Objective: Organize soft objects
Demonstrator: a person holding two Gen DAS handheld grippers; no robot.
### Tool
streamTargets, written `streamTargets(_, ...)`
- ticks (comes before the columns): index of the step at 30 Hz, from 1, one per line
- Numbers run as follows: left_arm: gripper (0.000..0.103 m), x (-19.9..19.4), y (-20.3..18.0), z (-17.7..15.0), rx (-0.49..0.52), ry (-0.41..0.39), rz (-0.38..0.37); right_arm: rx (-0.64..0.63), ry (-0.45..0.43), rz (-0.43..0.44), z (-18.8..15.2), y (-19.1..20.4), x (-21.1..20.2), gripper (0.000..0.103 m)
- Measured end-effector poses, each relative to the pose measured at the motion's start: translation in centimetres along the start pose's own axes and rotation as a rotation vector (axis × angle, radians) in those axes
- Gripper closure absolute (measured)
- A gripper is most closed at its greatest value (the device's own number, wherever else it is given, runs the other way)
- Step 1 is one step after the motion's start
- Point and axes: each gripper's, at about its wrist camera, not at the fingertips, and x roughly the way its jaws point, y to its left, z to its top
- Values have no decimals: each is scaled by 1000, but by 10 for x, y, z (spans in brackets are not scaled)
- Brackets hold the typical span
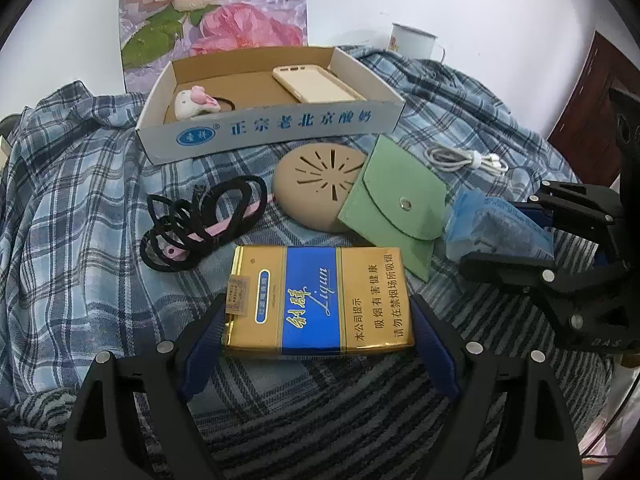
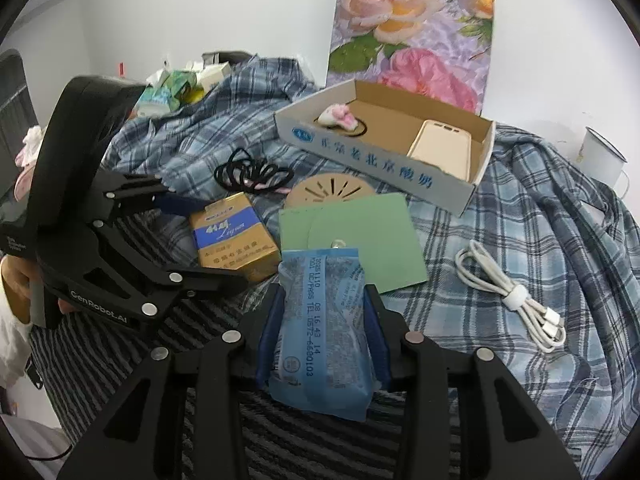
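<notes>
Plaid cloth (image 1: 80, 184) covers the bed beneath everything, with a white wall and a rose picture (image 1: 216, 12) behind; the cardboard box (image 1: 276, 128) is the landmark, already holding a phone case (image 1: 316, 84) and a small pink-and-white toy (image 1: 196, 104). Just in front of the box lie a tan vented disc (image 1: 316, 184) and a green snap pouch (image 1: 396, 208) overlapping it; left of the disc sit black hair ties (image 1: 204, 220); right of the box's front corner lies a coiled white cable (image 2: 516, 296). Nearer than the pouch, the gold cigarette pack (image 1: 320, 300) sits between the left tongs (image 1: 320, 312), whose pads bracket its sides closely; whether they actually press it I cannot tell. The right tongs (image 2: 320, 340) are closed on the blue tissue packet (image 2: 320, 320), held in front of the pouch, clear of the box. That packet looks light, soft and compressible, with a slick film wrapper; gripping across its middle, as now, seems safest, since a hold near an end would probably let it sag or slide. The pack is probably light too, a soft pack that would dent under a hard squeeze.
</notes>
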Motion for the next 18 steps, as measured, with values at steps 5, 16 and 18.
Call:
streamTargets(5, 16, -6, 2, -1, -4, -32, -4, -1, -20, -17, 1, 2, -3, 65)
streamTargets(16, 16, -22, -3, -1, 6, -116, 20, -12, -75, -69, 1, 6, -15, 65)
streamTargets(18, 16, -26, -2, -2, 7, -137, 18, -28, -97, -76, 1, 9, -19, 65)
